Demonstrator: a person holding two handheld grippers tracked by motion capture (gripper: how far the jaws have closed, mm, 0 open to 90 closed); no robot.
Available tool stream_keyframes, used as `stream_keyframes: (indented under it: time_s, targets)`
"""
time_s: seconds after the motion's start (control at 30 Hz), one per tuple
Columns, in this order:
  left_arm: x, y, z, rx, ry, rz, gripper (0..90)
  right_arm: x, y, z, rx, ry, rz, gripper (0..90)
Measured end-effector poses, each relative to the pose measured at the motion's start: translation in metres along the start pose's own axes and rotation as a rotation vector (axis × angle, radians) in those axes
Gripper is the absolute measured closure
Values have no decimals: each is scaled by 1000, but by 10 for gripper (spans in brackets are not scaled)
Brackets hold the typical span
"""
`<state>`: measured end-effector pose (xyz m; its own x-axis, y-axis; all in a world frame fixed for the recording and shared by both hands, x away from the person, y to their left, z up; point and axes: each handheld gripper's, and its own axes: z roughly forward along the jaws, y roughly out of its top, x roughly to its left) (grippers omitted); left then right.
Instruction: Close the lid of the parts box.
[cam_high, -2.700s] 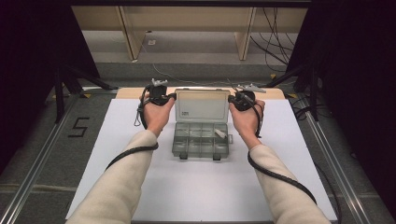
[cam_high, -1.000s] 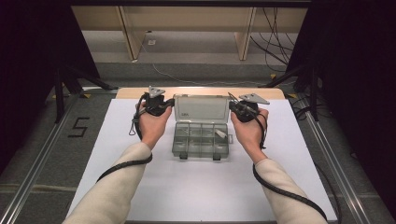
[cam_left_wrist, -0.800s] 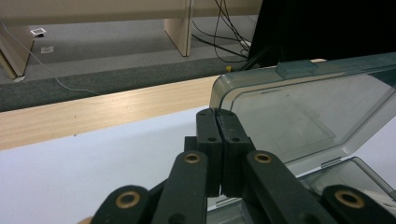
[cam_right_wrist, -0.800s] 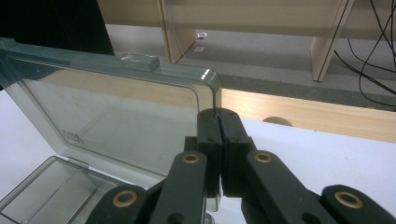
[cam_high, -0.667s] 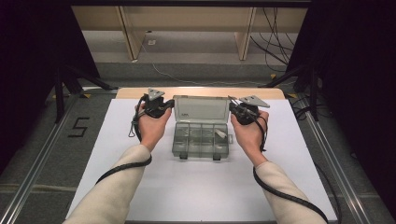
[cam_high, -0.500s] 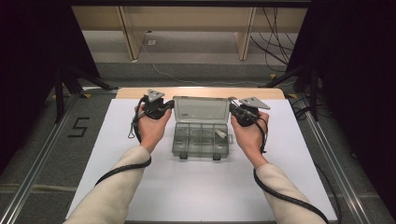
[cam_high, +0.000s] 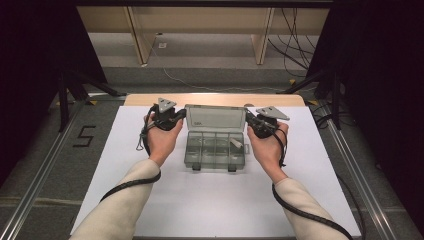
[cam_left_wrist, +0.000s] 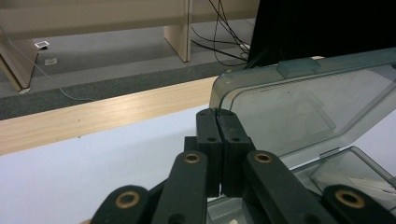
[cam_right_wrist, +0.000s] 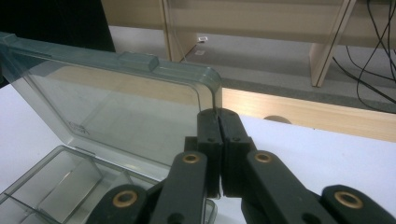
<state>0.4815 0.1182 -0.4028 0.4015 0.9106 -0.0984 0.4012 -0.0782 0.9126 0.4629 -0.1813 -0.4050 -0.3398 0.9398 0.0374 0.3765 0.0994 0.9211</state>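
Room: I see a grey floor (cam_high: 210, 60), wooden furniture legs (cam_high: 137, 37) and loose cables (cam_high: 295, 30) beyond the table.
Surface: white table top (cam_high: 215, 200) with a wooden far edge (cam_high: 215, 99).
Box: the clear compartment box (cam_high: 216, 150) sits mid-table, its lid (cam_high: 215, 119) raised.
Left gripper (cam_left_wrist: 217, 116): jaws pressed together at the lid's left edge.
Right gripper (cam_right_wrist: 217, 116): jaws pressed together at the lid's right edge.
Unclear: I cannot tell whether either pinches the lid.
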Motion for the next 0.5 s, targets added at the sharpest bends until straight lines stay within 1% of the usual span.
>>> stream_keyframes:
  time_s: [0.03, 0.07, 0.2, 0.37, 0.4, 0.43, 0.47, 0.5]
  targets:
    - [0, 0, 0, -1, 0, 1, 882, 0, 0, 0, -6, -2, 0, 892]
    - [0, -1, -1, -1, 0, 5, 883, 0, -1, -1, 1, -7, -3, 892]
    - [0, -2, -2, -3, -1, 4, 882, 1, -1, -2, 6, 0, 8, 892]
    - [0, -3, -3, -8, -6, 8, 882, 1, -2, -3, -7, 0, -5, 892]
    - [0, -3, -3, -9, -5, 10, 882, 1, -2, -3, -1, 2, -8, 892]
    - [0, -4, -4, -11, -5, 9, 882, 2, -3, -4, 3, 3, 2, 892]
    - [-1, -4, -4, -12, -7, 7, 882, 2, -3, -4, 1, -7, -5, 891]
    - [-1, -4, -4, -13, -7, 9, 882, 2, -3, -4, 1, -5, -5, 892]
